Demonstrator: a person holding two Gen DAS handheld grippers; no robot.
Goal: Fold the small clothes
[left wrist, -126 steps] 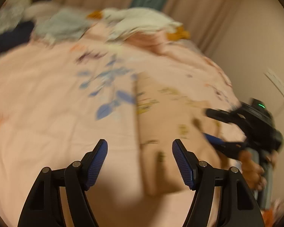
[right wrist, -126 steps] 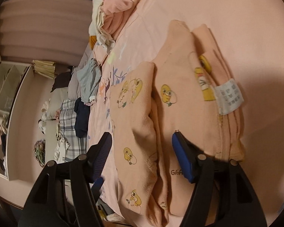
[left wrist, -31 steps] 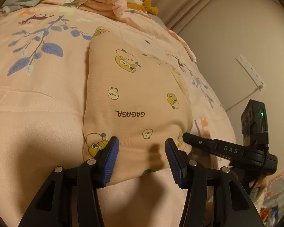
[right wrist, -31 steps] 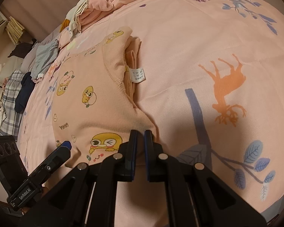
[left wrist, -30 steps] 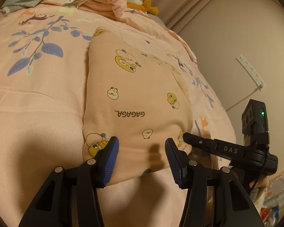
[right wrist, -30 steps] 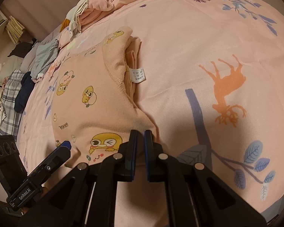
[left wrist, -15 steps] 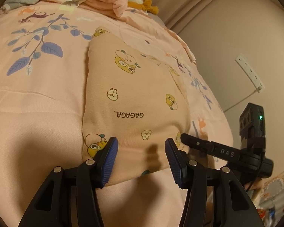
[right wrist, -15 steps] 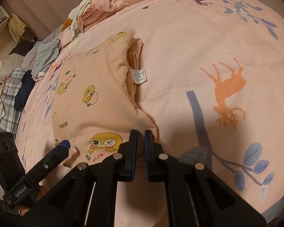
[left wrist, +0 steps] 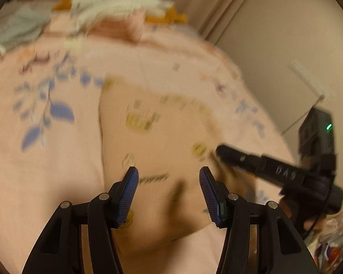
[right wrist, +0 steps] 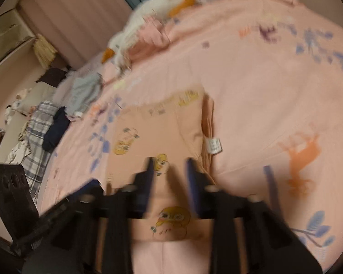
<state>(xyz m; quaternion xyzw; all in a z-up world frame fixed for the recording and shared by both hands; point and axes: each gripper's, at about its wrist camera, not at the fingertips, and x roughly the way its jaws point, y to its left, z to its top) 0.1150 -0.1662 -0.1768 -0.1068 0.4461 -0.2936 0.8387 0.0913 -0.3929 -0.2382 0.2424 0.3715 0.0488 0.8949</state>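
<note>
**Folded top flat on the bed, both tongs clear**

The folded peach cotton top with yellow cartoon prints (right wrist: 162,137) lies flat on the pink leaf-and-deer printed bedspread (right wrist: 274,86). The left gripper (left wrist: 168,188) hovers above it, half open, empty. The right gripper (right wrist: 169,175), blurred, has just been opening; nothing sits between its parted jaws.

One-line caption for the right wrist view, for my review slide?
Right gripper, jaws just opening, above the folded peach cartoon-print garment on a pink bedspread; nothing between its fingers.
</note>
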